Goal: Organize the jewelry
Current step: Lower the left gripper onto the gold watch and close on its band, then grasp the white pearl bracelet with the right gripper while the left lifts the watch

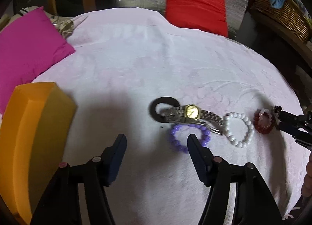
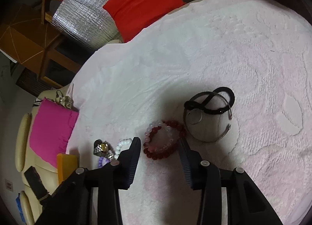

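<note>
On the pink towel (image 1: 136,59) lie a black ring (image 1: 156,108), a gold-faced watch (image 1: 192,111), a purple bead bracelet (image 1: 175,137), a white bead bracelet (image 1: 238,127) and a red-and-pink bead bracelet (image 1: 262,120). My left gripper (image 1: 157,139) is open and empty, just left of the purple bracelet. My right gripper (image 2: 159,143) is open, its fingers on either side of the near edge of the red-and-pink bracelet (image 2: 163,140); it also shows in the left wrist view (image 1: 280,119). A silver bangle (image 2: 207,116) and a black band (image 2: 212,101) lie beyond it.
An orange box (image 1: 33,137) stands at the left of the towel, also seen in the right wrist view (image 2: 66,164). A magenta cushion (image 1: 29,49) lies at the far left, a red cushion (image 1: 195,8) at the back, a wicker basket (image 1: 282,14) at the far right.
</note>
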Demonstrator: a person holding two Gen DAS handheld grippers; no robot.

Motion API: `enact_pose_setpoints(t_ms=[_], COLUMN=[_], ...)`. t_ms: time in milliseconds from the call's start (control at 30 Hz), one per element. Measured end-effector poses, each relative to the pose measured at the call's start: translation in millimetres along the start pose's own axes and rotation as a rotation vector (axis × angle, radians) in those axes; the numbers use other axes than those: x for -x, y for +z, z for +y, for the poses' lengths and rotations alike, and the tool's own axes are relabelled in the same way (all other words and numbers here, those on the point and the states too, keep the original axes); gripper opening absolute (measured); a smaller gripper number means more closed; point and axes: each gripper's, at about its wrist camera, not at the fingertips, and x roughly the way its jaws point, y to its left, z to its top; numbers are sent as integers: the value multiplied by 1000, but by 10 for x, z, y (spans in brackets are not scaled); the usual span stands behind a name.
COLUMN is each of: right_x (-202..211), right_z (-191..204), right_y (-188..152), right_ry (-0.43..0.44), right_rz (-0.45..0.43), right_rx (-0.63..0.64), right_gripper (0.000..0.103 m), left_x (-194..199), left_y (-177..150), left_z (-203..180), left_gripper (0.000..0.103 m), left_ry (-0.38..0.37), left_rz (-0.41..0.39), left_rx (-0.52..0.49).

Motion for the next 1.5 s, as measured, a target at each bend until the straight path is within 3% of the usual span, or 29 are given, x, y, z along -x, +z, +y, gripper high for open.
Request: enact_pose_setpoints(t_ms=[300, 433, 467, 533, 733, 1000, 1267, 1500], right_x=[-17, -7, -2, 3, 44, 9, -87, -359], right_z=[-28, -21, -23, -26, -36, -75, 173, 445], right_y=[45, 44, 38, 33, 21, 25, -151, -335], right_ry=[-11, -8, -8, -10, -15, 16, 62, -66], right_rz=[1, -1, -1, 0, -13, 4, 89, 124], right_rx=[-2, 0, 0, 1, 3, -24, 61, 117], right_gripper=[43, 43, 43, 43, 43, 44, 44, 43], left_x=[-368, -530, -557, -573, -392, -111, 207, 526], left_y=[259, 318, 325, 329, 313, 186, 158, 149], left_z=[61, -16, -40, -88, -168, -334, -217, -101], left_gripper=[66, 64, 61, 41, 12, 12, 12, 12], left_ry=[-86, -134, -143, -167, -215, -340, -372, -381], left_rz=[28, 44, 44, 42, -18, -15, -66, -138], left_rx=[57, 30, 18, -1, -39, -117, -89, -71])
